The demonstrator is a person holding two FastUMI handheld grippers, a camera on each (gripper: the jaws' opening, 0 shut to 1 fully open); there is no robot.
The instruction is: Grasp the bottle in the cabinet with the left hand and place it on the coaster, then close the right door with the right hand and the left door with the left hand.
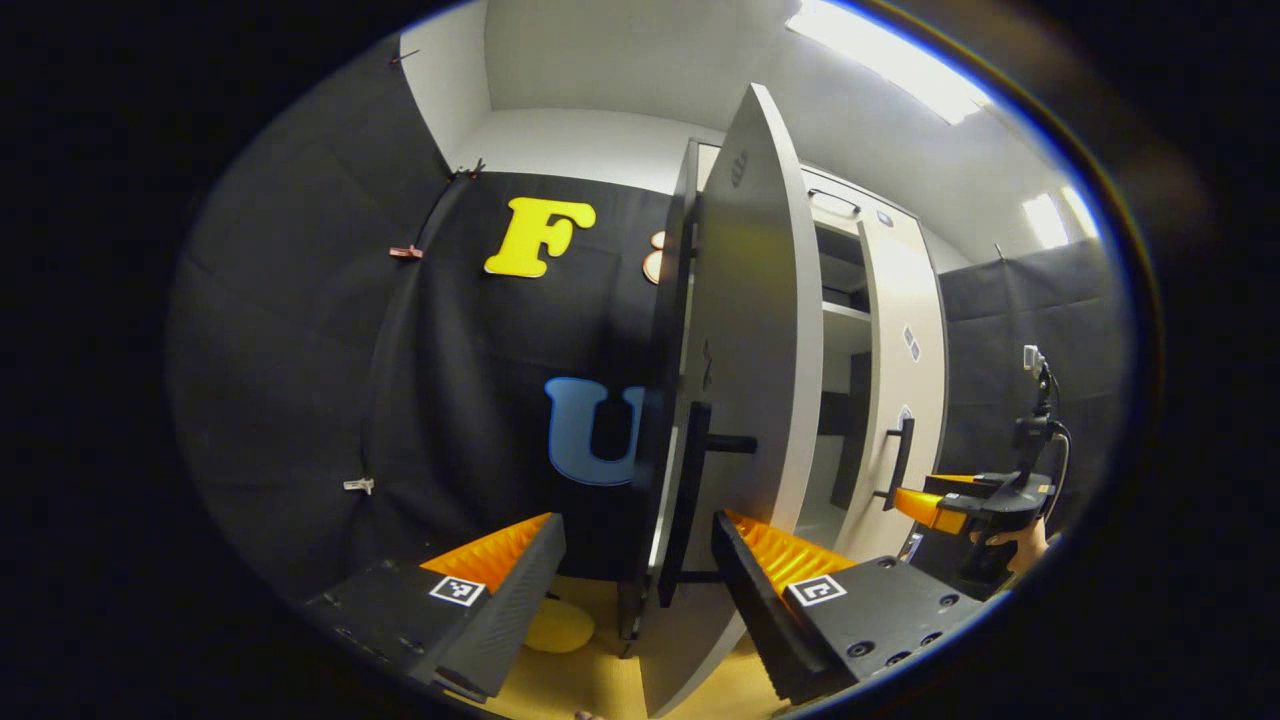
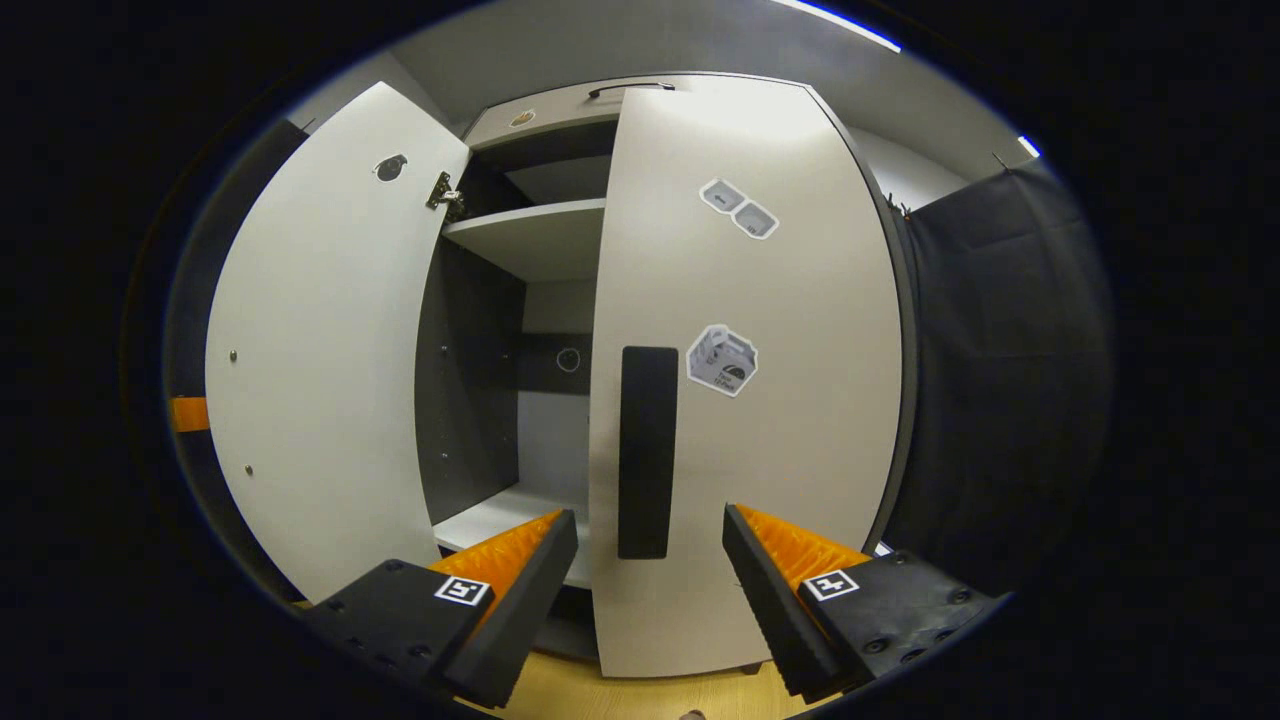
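Straddling the upright handle [image 1: 690, 500] of the half-open left door [image 1: 745, 350], the left gripper [image 1: 640, 560] gapes wide; the right gripper [image 2: 650, 560], equally open, faces the near-closed right door's [image 2: 760, 400] vertical handle [image 2: 646, 450].

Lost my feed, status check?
Both grippers open, left gripper at left door's handle. Right door closed. Nothing blocking.

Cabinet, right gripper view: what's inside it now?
Through the gap beside the right door, the cabinet shows a bare upper shelf and bare bottom shelf; no bottle visible. The right door covers the rest.
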